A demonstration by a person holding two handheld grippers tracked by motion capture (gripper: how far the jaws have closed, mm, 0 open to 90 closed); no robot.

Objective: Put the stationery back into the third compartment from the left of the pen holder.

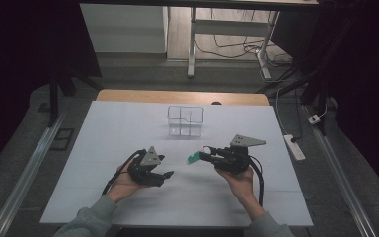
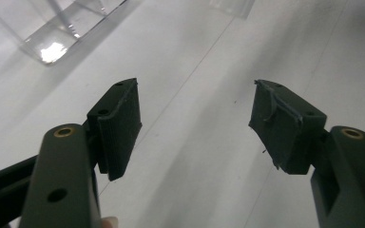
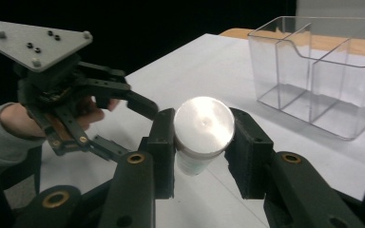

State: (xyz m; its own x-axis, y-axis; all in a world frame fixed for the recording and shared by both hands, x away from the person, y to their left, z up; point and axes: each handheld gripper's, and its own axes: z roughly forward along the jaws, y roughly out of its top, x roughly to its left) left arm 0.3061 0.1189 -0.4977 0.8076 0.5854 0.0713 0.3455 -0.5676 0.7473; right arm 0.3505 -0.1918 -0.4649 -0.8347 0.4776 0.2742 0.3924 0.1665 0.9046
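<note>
My right gripper [image 1: 203, 157] [image 3: 203, 142] is shut on a small round bottle [image 3: 203, 124] with a shiny silver cap and a pale green body [image 1: 193, 159], held above the white table cover [image 1: 103, 143]. The pads press on both sides of the bottle just under the cap. My left gripper [image 1: 167, 167] [image 2: 195, 128] stands open with nothing between its fingers, low over the cover and a short way left of the bottle. In the right gripper view the left gripper [image 3: 133, 130] faces the bottle with its jaws apart.
A clear plastic box with dividers [image 1: 185, 121] [image 3: 313, 71] [image 2: 52, 42] stands on the cover beyond both grippers. The wooden table edge [image 1: 182, 96] runs behind it. A power strip [image 1: 294, 147] lies on the floor at the right.
</note>
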